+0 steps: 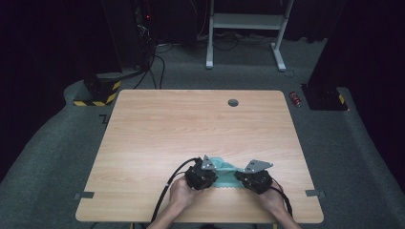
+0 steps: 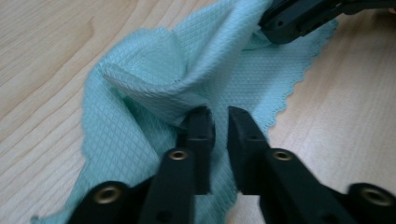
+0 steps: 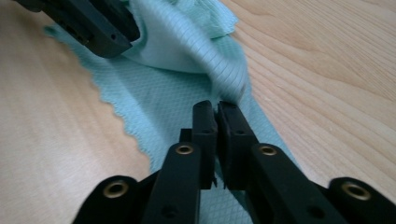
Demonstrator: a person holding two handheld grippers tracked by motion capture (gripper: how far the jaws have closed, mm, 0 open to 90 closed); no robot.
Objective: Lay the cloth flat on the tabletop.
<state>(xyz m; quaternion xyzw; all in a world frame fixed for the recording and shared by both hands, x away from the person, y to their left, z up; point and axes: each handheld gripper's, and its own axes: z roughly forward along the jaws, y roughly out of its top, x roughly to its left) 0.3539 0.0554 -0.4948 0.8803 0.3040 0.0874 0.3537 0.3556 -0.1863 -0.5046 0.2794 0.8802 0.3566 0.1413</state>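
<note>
A light teal cloth (image 1: 224,172) lies bunched near the front edge of the wooden table (image 1: 191,124), between my two grippers. My left gripper (image 1: 215,175) points at it from the left. In the left gripper view the jaws (image 2: 220,116) stand apart with a clear gap, and a raised fold of the cloth (image 2: 140,88) sits just ahead of the left fingertip. My right gripper (image 1: 239,179) points in from the right. Its jaws (image 3: 217,109) are parted by a thin slit, and a blurred fold of the cloth (image 3: 224,79) rises right at their tips.
A small grey round insert (image 1: 233,102) sits in the table near its far edge. A white desk frame (image 1: 246,28) stands on the floor beyond, with cables and a red can (image 1: 295,98) at the right. Each gripper view shows the other gripper (image 2: 299,18) (image 3: 93,28) across the cloth.
</note>
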